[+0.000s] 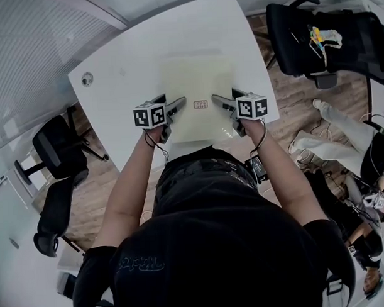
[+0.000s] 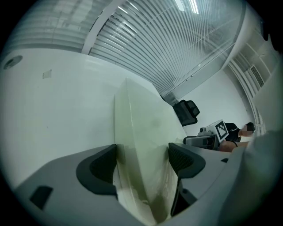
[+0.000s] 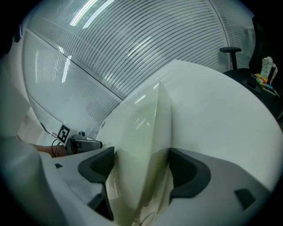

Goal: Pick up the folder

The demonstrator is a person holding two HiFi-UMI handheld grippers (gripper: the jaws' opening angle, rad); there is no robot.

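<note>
left gripper: jaws spread wide, straddling the folder's left edge toward the near end. The sheet sits in the gap, but the pads don't look clamped on it, so released.

folder: pale yellow-green, lies flat on the white table, close to the front edge by the person. Small red-print label near that end.

Handling, my read: thin plastic, so light, floppy and slick; it bows between the jaws in both gripper views. Expect mid sag or slip from a shallow one-sided pinch. Take both side edges at once, bite well past the rim, clamp firmly, lift level.

Contents: can't tell. No sheets visible, looks flat.

right gripper: mirror case on the right edge. Jaws at full spread, folder between them, not pinched. Lift not yet begun, I'd say.
</note>
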